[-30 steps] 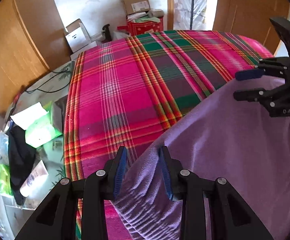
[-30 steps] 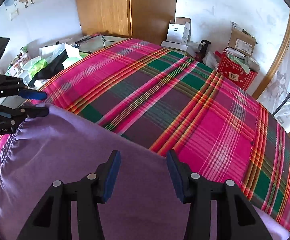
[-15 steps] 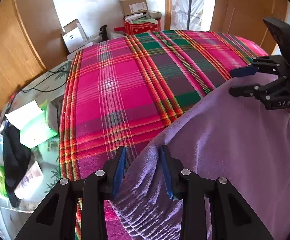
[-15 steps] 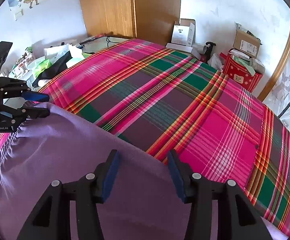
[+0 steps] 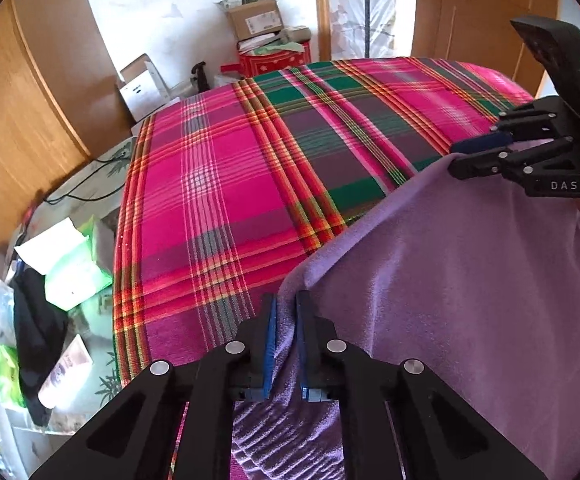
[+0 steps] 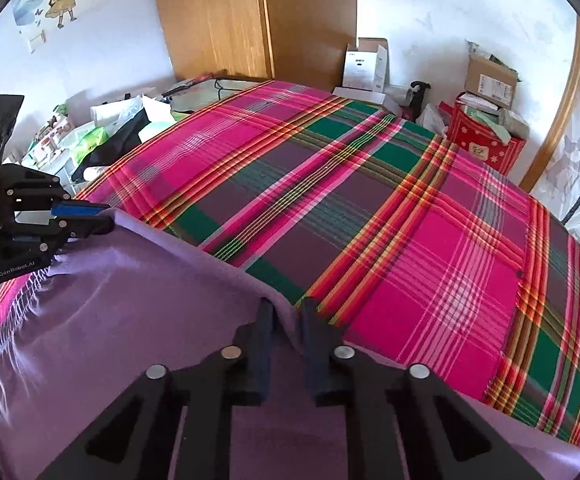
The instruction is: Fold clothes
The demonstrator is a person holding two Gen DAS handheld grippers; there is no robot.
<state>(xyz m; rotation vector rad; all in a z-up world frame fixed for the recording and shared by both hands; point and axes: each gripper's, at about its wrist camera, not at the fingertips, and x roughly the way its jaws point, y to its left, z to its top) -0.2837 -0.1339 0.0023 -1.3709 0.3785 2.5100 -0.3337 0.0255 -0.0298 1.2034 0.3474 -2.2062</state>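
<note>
Purple garment (image 5: pixel 470 300) spread on plaid bed (image 5: pixel 230 184), near edge. Left tongs (image 5: pixel 286 320) clamped on its far hem; right tongs (image 6: pixel 286 320) clamped on same hem further along. Step, as judged: fold, both corners gripped. Next: carry both evenly, keep hem taut.

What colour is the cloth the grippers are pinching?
Plain purple cloth, seen best in the right wrist view.
</note>
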